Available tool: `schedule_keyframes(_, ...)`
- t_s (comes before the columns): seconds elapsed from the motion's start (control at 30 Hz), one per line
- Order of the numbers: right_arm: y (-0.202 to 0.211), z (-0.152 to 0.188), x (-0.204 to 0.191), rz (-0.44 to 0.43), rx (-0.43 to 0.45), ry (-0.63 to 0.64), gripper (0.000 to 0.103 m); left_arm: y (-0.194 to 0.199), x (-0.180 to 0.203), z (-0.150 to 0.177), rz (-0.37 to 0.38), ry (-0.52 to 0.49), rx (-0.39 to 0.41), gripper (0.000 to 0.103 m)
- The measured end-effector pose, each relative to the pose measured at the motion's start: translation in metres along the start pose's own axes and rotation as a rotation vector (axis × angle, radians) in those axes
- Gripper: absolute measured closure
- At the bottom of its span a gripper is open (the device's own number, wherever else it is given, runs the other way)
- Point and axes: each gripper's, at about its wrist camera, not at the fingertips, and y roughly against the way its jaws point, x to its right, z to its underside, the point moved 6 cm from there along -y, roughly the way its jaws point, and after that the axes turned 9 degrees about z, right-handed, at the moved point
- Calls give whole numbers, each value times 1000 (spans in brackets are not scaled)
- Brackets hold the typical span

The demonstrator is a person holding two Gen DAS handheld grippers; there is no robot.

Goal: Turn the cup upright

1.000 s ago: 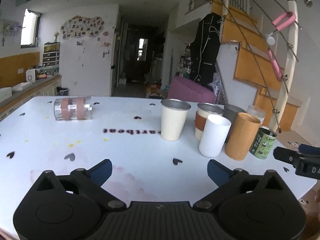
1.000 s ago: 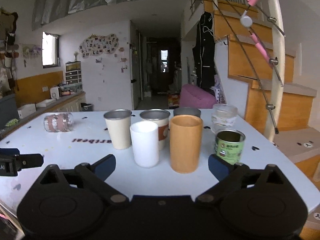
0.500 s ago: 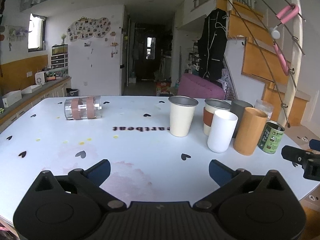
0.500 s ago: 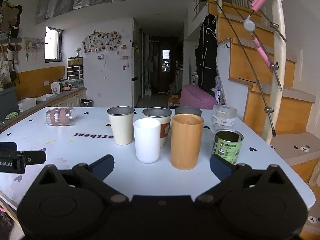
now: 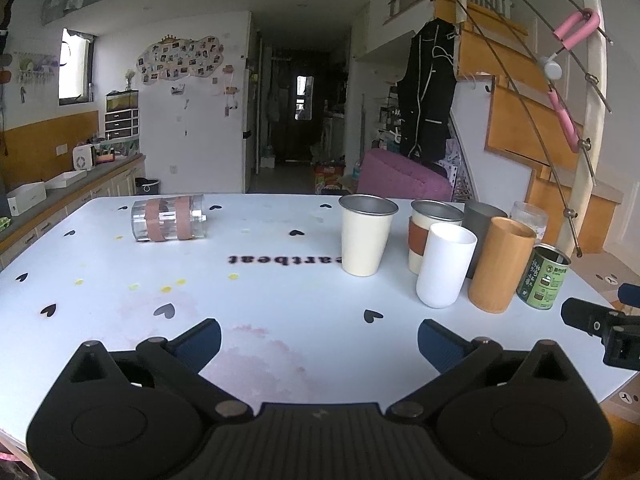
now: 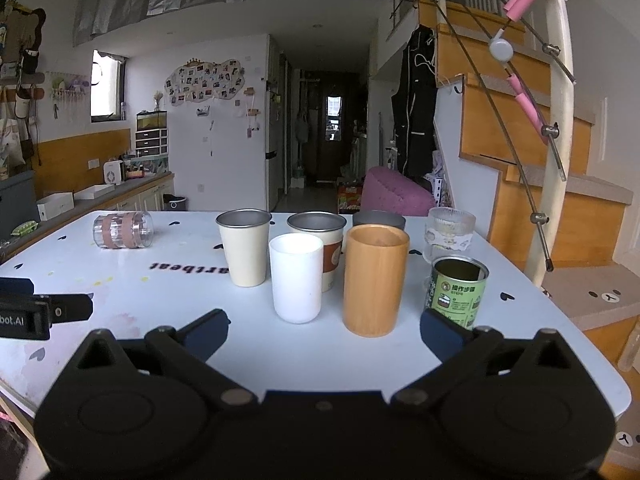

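A clear glass cup with two brown bands (image 5: pixel 168 219) lies on its side at the far left of the white table (image 5: pixel 280 312); it also shows in the right wrist view (image 6: pixel 123 230). My left gripper (image 5: pixel 319 340) is open and empty, low over the table's near edge, well short of the cup. My right gripper (image 6: pixel 324 330) is open and empty, just in front of the upright cups. Each gripper's side shows at the edge of the other's view.
Several cups stand upright in a cluster at the right: a cream cup (image 5: pixel 366 236), a white cup (image 5: pixel 444 272), a bamboo cup (image 5: pixel 500 266), a banded cup (image 5: pixel 432 228), a grey cup (image 5: pixel 482 216), a glass (image 6: pixel 450 228) and a green tin (image 5: pixel 544 278). A staircase rises at the right.
Both grippers have drawn back and risen slightly, so the table and cups look a little further away. The lying cup has not moved. Both grippers stay open.
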Motion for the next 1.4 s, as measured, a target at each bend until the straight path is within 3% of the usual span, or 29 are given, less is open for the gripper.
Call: schedule_keyframes(1.4, 1, 0, 1, 6, 2, -4, 0, 2, 0, 1, -11, -2, 0, 0)
